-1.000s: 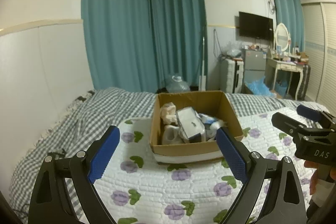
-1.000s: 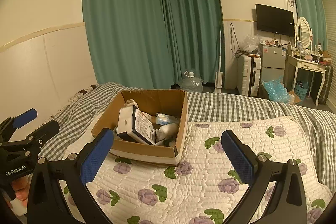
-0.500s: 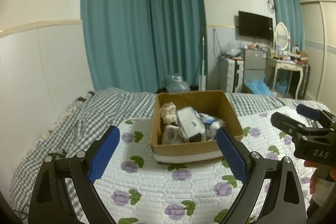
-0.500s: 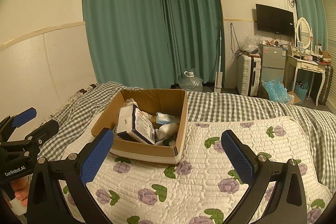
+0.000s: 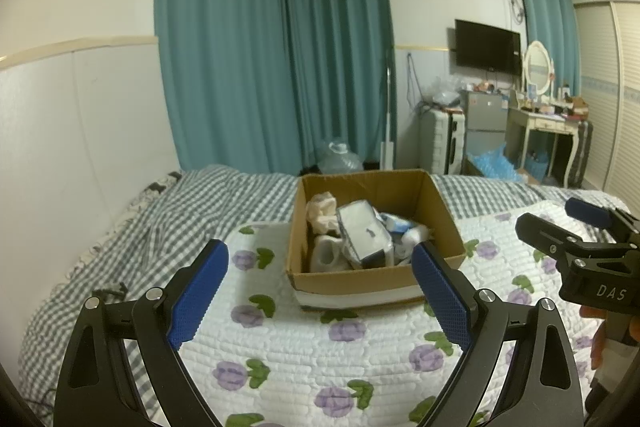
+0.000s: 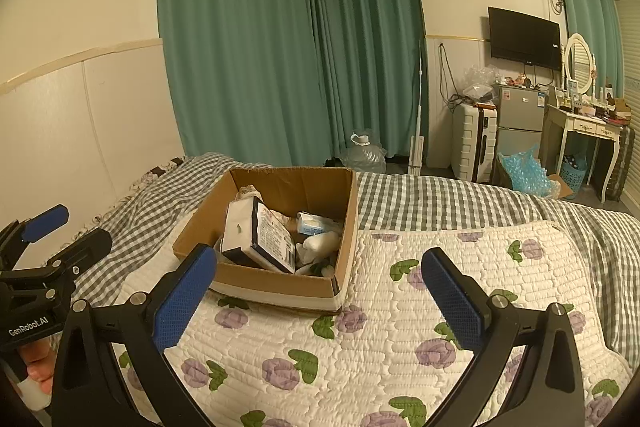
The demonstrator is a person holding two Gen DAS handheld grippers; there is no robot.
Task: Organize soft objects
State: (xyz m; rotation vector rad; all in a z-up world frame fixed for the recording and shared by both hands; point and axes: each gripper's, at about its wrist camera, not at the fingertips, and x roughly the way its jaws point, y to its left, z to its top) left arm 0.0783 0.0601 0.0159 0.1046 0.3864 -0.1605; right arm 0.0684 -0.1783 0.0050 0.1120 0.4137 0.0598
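Note:
An open cardboard box [image 5: 352, 281] stands on a white quilt with purple flowers [image 5: 340, 355] on the bed. It holds several soft packs: a large tissue pack [image 5: 364, 235], a beige bundle [image 5: 322, 213] and small white rolls [image 5: 326, 255]. The box also shows in the right wrist view [image 6: 280, 285], with the tissue pack [image 6: 258, 235] leaning inside. My left gripper [image 5: 320, 291] is open and empty, in front of the box. My right gripper [image 6: 320, 295] is open and empty, in front of the box's right corner.
A grey checked blanket [image 5: 160, 219] covers the bed's left and far side. A white wall panel [image 5: 80, 147] runs along the left. Teal curtains [image 5: 280, 67], a water jug [image 5: 340, 159], a suitcase [image 6: 474, 143] and a dressing table [image 6: 580, 131] stand beyond the bed.

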